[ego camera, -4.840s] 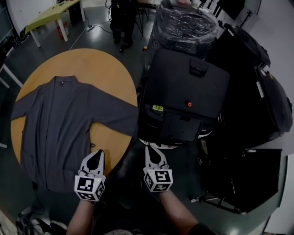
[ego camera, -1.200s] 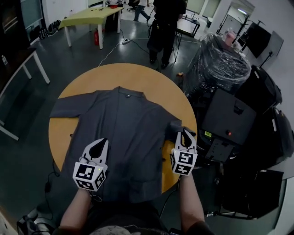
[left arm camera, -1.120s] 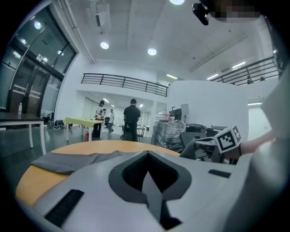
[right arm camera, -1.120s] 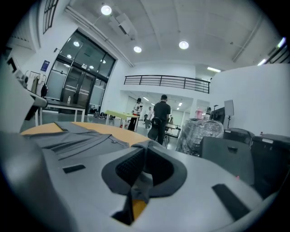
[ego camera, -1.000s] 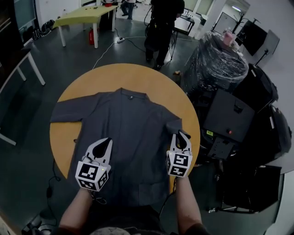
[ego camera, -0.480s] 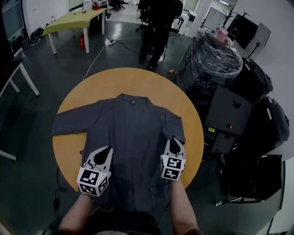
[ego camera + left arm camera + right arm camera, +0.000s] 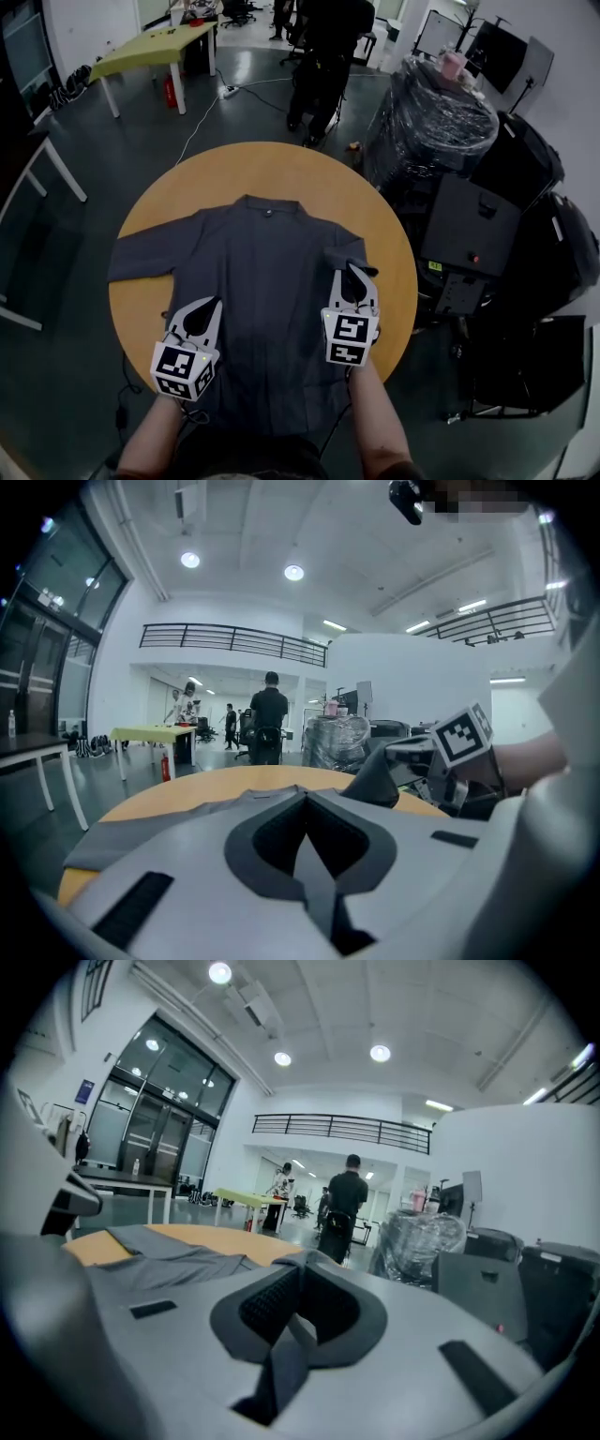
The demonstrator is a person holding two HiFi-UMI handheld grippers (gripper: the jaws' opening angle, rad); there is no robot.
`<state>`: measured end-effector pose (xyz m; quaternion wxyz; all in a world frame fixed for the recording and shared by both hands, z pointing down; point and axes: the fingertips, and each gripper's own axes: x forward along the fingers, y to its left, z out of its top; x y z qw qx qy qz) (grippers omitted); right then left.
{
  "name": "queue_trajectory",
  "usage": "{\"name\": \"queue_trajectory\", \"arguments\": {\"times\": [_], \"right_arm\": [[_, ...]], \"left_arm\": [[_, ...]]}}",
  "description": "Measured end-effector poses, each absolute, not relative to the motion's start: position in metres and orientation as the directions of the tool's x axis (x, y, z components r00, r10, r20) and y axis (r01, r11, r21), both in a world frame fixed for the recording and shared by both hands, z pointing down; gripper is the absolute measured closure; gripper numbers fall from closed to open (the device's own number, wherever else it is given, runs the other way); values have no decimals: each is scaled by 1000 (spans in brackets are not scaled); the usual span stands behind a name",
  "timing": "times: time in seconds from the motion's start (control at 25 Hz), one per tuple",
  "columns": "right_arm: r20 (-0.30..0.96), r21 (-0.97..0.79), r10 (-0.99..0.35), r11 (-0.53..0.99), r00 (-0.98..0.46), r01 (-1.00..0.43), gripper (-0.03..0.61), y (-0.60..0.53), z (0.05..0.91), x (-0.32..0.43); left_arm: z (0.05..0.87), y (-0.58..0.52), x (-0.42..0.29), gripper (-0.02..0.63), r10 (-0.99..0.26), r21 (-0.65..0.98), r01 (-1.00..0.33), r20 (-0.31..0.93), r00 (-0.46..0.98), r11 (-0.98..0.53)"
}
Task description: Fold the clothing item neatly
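Where shirt (image 7: 253,281) overhangs table (image 7: 272,169), far rim bare

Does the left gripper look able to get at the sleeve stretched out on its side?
Probably yes. The left gripper is near the outstretched sleeve, with nothing lying between them; its shut jaws would need opening first.

— Of what is the shirt (image 7: 262,281) made?
— A matt, dark grey cloth is seen, smooth with faint creases. It is carried by a tabletop (image 7: 281,169) of smooth, satin, wood-look finish.
— And the hard parts?
— The left claw (image 7: 214,302) and right claw (image 7: 349,269) are formed of matt, pale grey plastic. The floor (image 7: 84,150) is polished glossy; the bulky stack (image 7: 431,112) is wrapped in shiny film.
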<state>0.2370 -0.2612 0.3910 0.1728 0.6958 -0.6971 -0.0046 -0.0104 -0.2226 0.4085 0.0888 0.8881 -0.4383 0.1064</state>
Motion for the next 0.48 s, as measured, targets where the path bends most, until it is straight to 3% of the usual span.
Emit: {"name": "queue_trajectory", "arguments": {"times": [0.48], "right_arm": [[197, 307, -980, 90, -30, -947, 568, -308, 364, 92]], "left_arm": [[406, -246, -87, 606, -721, 43, -752, 252, 645, -658]]}}
